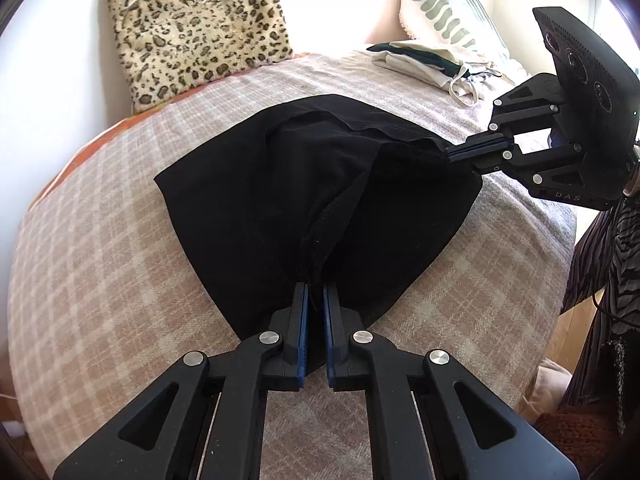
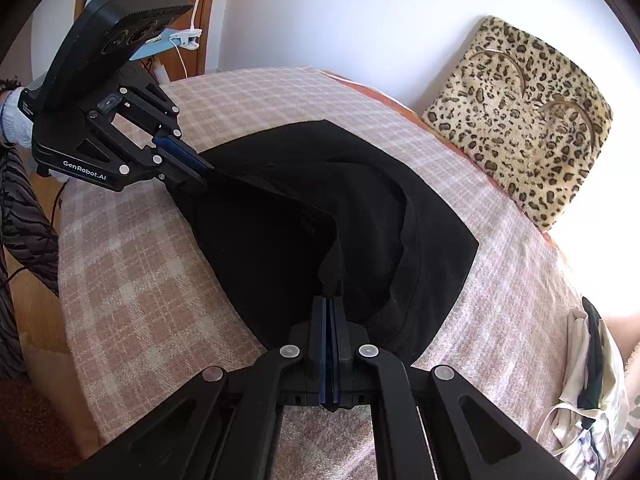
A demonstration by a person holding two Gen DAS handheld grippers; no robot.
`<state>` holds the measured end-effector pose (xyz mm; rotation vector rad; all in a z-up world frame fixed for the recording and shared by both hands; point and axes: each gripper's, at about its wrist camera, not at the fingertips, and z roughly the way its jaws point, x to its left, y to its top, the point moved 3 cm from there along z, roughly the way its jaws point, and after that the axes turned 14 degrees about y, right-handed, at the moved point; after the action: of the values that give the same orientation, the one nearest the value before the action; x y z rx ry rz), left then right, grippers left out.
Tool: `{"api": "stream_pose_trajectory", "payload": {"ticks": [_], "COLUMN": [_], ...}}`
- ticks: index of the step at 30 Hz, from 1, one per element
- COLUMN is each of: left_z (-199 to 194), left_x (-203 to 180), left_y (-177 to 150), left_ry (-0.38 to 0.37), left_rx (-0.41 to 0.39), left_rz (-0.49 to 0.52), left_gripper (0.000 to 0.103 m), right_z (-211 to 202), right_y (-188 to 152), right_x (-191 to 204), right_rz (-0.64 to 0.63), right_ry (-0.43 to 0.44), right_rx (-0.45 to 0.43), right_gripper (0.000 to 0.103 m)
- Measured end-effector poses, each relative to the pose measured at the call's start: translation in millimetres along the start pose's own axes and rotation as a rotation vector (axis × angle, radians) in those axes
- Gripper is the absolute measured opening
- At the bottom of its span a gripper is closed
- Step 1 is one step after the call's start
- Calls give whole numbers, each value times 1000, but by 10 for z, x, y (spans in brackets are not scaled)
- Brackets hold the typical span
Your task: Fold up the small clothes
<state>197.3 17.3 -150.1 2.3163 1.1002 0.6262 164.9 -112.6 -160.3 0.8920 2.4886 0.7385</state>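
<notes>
A black garment lies spread on a checked beige blanket over a bed. My left gripper is shut on a bunched near edge of the garment and lifts it slightly. My right gripper is shut on the garment's far right edge. In the right wrist view the garment hangs between my right gripper, clamped on a fold, and my left gripper, clamped on the opposite edge.
A leopard-print cushion leans on the wall behind the bed. A pile of cream and dark clothes lies at the far right of the bed, by a patterned pillow. A wooden floor lies beyond the bed's edge.
</notes>
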Motion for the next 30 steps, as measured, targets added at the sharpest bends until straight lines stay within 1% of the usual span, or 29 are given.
{"api": "stream_pose_trajectory", "payload": {"ticks": [2, 4, 6, 8, 11, 14, 16, 17, 18, 19, 20, 21, 23, 24, 28, 30], "left_z": [-63, -92, -97, -124, -226, -353, -355, -314, -251, -174, -102, -35, 72, 106, 170, 177], "left_x": [29, 42, 25, -20, -70, -13, 85, 157, 235, 319, 401, 474, 559, 577, 569, 581], "left_y": [-44, -104, -161, -180, -150, -40, 41, 68, 79, 69, 42, 2, -94, -138, -237, -248], "left_ry": [-6, -33, -33, -53, -67, -91, -83, -74, -64, -52, -47, -45, -62, -73, -91, -123], "left_rx": [-5, 1, 14, 15, -11, -56, -68, -59, -40, -11, 17, 46, 104, 122, 154, 151], "left_rz": [0, -8, -3, 15, 41, 14, -21, -49, -87, -135, -186, -234, -315, -341, -388, -420], "left_gripper": [5, 5, 5, 5, 6, 7, 7, 10, 18, 24, 32, 33, 33, 33, 33, 32], "right_z": [-133, -219, -229, -202, -213, -258, -302, -344, -390, -439, -476, -495, -451, -419, -279, -247], "right_y": [11, -6, -43, -78, -98, -123, -104, -80, -50, -22, 6, 15, 5, -30, -231, -347], "right_x": [19, 47, 101, 153, 184, 193, 124, 90, 53, 20, -31, -86, -286, -384, -736, -861], "right_rz": [-2, -6, -34, -61, -72, -104, -81, -60, -30, 6, 41, 75, 164, 224, 474, 589], "right_ry": [16, 39, 58, 52, 72, 83, 110, 119, 138, 170, 185, 170, 109, 102, 131, 169], "right_rx": [-27, -39, -18, 8, 25, 59, 52, 27, -7, -40, -67, -84, -83, -83, -73, -86], "right_gripper": [0, 0, 0, 0, 0, 0, 10, 20, 26, 27, 33, 36, 36, 36, 35, 35]}}
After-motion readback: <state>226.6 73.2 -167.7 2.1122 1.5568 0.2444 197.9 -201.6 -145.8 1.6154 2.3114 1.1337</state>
